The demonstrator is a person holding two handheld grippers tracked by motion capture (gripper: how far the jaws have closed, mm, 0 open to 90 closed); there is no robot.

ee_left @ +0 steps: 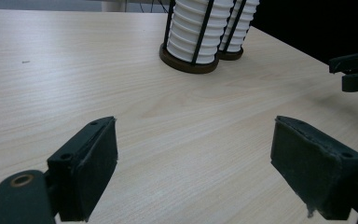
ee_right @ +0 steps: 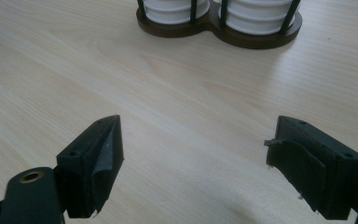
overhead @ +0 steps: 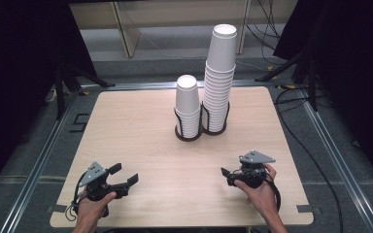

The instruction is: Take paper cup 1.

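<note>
Cups: two white stacks stand upright in a dark holder, centre of the frame on the surface.
Left tongs: lower left, apart, empty.
Right tongs: lower right, apart, empty, nearer to the tall stack.

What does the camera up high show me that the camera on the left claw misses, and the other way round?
High view: the whole table, the left hand and right hand, and the tops of the shorter stack and taller stack of white cups.

Left gripper view: a close look at the left claw, its dark pads wide apart with nothing between them, and the brown base of the wire holder.

Shared: the pale wooden tabletop, the ribbed cup stacks and the right claw.
</note>
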